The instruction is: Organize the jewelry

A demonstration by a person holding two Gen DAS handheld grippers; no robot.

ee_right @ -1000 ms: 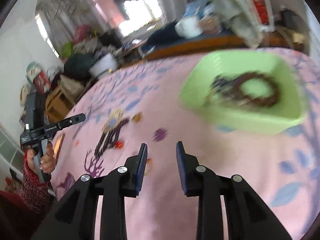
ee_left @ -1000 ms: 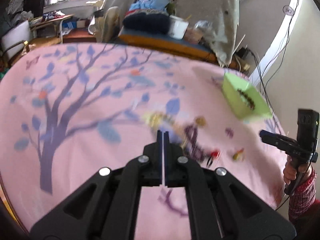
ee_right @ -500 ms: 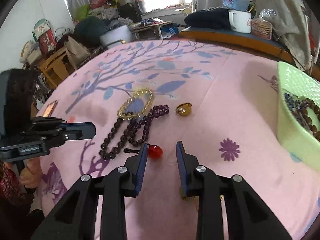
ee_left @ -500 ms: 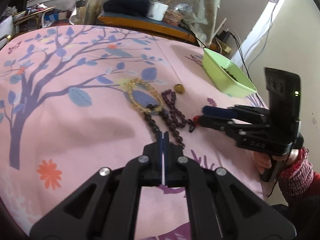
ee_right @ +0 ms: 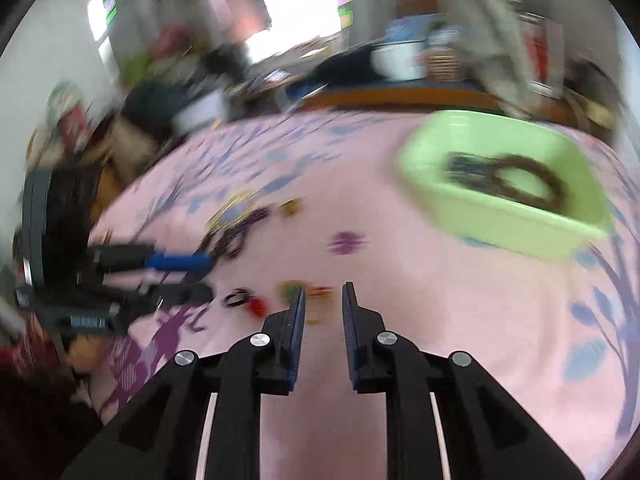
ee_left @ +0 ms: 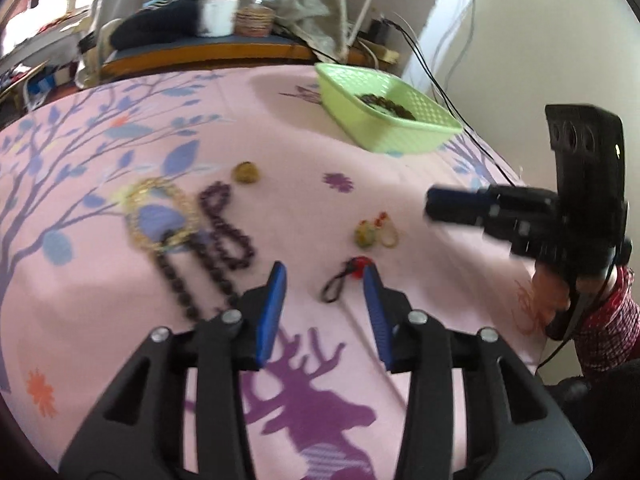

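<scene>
Red-bead charm [ee_left: 347,278] is framed just ahead of the left gripper [ee_left: 325,280], whose jaws have just been opening and stand parted, nothing clamped. Its black cord is seemingly laid toward the left finger; the right gripper [ee_right: 323,298], narrowly gapped and empty, is kept farther off.

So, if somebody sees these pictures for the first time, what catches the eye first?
Probably the green basket at the far right of the pink cloth, with dark beads already inside. Next, the loose jewelry at the middle: a gold bracelet touching dark bead strings. The left gripper, its jaws just opened, frames a red bead charm.
</scene>
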